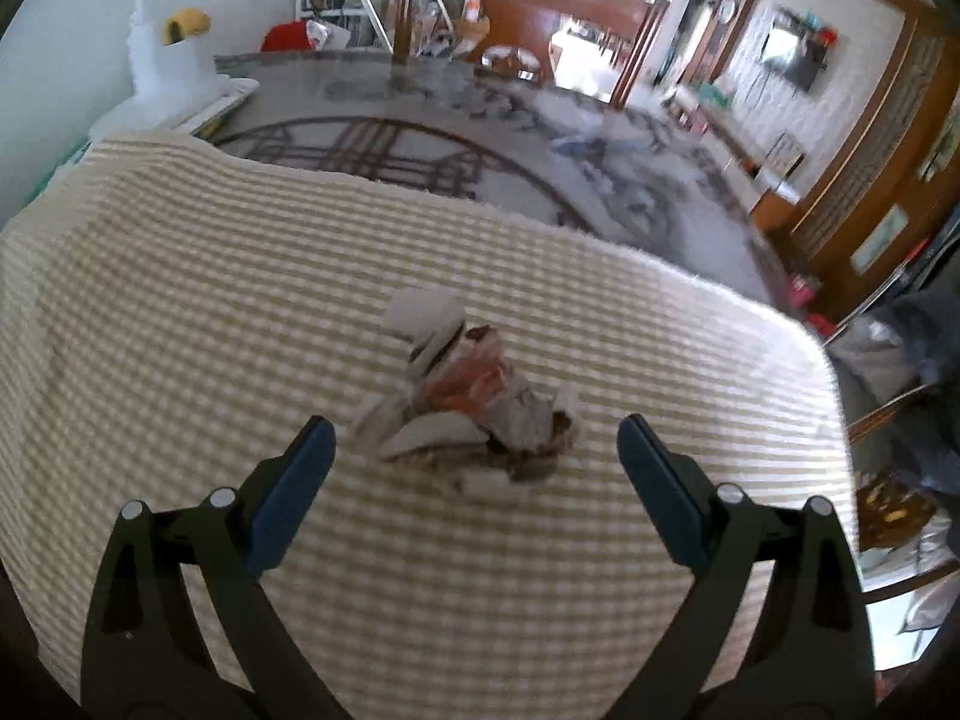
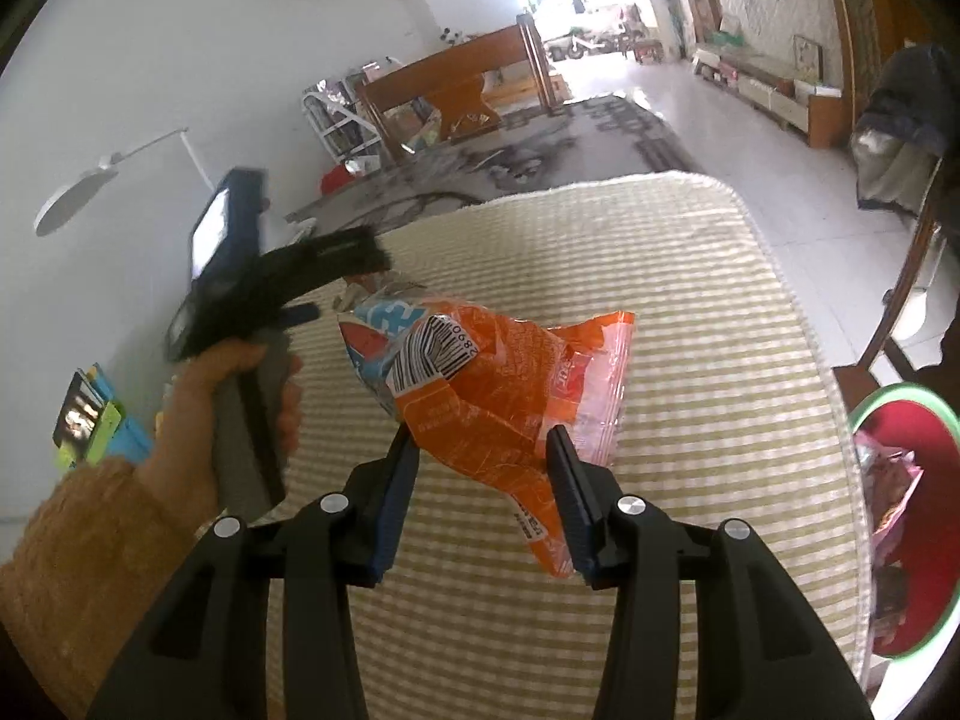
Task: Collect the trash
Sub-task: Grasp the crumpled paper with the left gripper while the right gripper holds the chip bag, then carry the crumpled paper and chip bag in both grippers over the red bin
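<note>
A pile of crumpled paper and wrapper scraps lies on the beige checked cloth that covers the table. My left gripper hovers just short of the pile, open wide, with a finger on either side and nothing held. In the right wrist view an orange snack bag hangs above the cloth, and my right gripper is shut on its lower part. The left gripper, blurred and held by a hand, shows to the left of the bag.
A red bin with a green rim stands past the table's right edge, with a pink wrapper inside. Behind it a chair carries a dark garment. A patterned rug lies beyond the table. A white lamp stands at the left.
</note>
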A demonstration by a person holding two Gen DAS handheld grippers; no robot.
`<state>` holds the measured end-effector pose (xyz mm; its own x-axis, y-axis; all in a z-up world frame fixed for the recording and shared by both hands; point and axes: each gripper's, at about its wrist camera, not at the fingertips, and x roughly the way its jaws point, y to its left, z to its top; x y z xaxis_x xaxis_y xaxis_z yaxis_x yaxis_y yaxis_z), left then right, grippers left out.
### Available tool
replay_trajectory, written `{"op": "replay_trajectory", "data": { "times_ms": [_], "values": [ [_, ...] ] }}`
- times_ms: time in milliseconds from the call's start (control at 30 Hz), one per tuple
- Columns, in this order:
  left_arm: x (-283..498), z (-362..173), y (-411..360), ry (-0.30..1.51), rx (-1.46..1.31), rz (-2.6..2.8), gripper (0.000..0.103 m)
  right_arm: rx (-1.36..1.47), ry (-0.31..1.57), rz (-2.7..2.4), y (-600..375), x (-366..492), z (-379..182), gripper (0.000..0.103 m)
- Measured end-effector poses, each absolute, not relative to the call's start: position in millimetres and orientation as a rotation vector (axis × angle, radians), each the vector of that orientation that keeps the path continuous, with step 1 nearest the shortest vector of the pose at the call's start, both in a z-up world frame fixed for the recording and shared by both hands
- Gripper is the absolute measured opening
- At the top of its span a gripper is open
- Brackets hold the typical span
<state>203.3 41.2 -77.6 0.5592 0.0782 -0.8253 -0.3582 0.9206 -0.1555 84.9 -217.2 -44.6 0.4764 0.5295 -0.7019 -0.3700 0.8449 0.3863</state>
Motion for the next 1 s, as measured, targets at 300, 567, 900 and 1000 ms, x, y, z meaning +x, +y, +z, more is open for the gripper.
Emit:
{"op": "replay_trajectory", "data": {
  "times_ms": [300, 567, 900, 1000],
  "values": [
    [182, -70, 21, 0.964, -0.282, 0.248, 0.010, 0.237, 0.904, 0.559, -230, 83, -42, 0.043],
    [120, -37, -10, 0.891, -0.286, 0.170, 0.007, 0.264, 0.884, 0.552, -237, 81, -38, 0.043],
    [44, -20, -20, 0.848, -0.384, 0.111, 0.007, 0.272, 0.841, 0.513, -248, 77, -30, 0.044],
    [28, -12, -28, 0.831, -0.383, 0.093, 0.007, 0.276, 0.830, 0.501, -254, 74, -27, 0.044]
  ]
}}
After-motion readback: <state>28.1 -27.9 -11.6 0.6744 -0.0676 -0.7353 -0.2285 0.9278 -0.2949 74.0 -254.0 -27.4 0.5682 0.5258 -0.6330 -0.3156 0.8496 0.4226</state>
